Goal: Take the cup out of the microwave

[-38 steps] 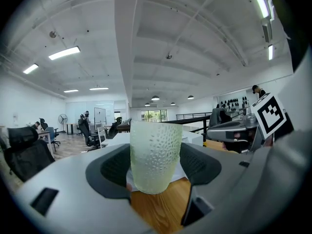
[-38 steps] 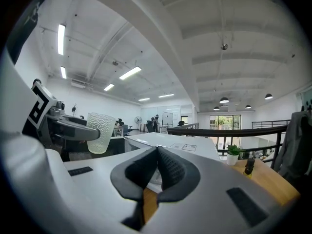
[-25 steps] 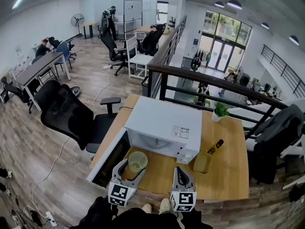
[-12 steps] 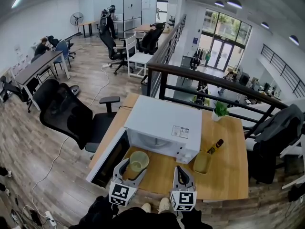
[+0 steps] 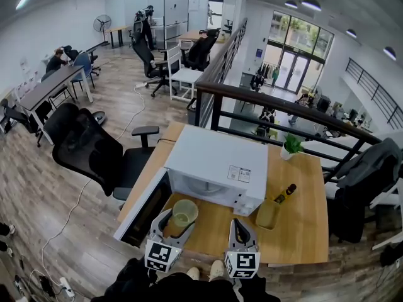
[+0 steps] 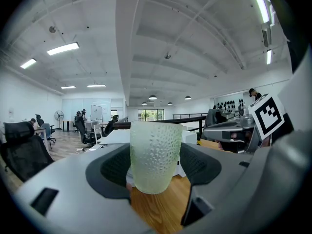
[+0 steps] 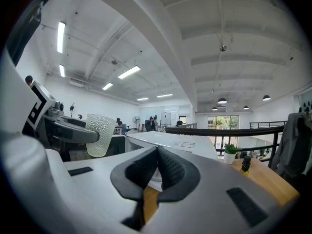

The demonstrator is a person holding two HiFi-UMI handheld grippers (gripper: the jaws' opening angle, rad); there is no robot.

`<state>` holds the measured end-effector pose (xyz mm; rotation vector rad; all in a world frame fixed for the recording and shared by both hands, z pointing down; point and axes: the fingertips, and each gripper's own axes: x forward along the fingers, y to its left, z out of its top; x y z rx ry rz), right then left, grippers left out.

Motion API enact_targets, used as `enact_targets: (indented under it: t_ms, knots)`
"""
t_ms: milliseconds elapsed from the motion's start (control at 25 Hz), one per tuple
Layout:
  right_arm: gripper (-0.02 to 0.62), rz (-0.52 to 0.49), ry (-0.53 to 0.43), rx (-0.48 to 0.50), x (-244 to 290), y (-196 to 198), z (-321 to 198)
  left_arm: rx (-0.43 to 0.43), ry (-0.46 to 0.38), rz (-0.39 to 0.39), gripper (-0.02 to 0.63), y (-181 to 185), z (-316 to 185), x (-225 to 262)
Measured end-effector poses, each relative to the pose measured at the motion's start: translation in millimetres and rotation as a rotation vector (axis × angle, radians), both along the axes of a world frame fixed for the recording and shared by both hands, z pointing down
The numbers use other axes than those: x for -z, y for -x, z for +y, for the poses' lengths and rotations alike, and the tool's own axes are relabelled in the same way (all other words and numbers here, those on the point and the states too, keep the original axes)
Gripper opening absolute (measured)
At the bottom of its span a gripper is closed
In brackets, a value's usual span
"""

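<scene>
A pale green dimpled cup (image 5: 182, 214) (image 6: 155, 156) stands upright between the jaws of my left gripper (image 5: 175, 220) (image 6: 155, 167), which is shut on it, just above the wooden table in front of the white microwave (image 5: 217, 167). The microwave door (image 5: 145, 209) hangs open to the left. My right gripper (image 5: 242, 231) (image 7: 157, 167) is shut with nothing in it, in front of the microwave's right half. The right gripper view also shows the cup (image 7: 100, 134) held off to its left.
A yellow-green container (image 5: 267, 214) and a dark bottle (image 5: 284, 193) stand on the table (image 5: 302, 225) right of the microwave. A small potted plant (image 5: 289, 146) is at the back edge by the black railing (image 5: 283, 109). A black office chair (image 5: 94, 153) stands to the left.
The left gripper with the cup has shifted slightly right and forward. The right gripper has stayed put.
</scene>
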<state>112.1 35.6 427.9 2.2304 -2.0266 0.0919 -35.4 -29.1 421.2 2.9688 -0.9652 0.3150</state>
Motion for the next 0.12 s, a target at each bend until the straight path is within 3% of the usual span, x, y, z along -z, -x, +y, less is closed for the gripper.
enact_targets:
  t_ms: [120]
  knots:
    - [0.015, 0.000, 0.001, 0.000, 0.2, 0.3, -0.8, 0.000, 0.002, 0.001, 0.316, 0.4, -1.1, 0.6]
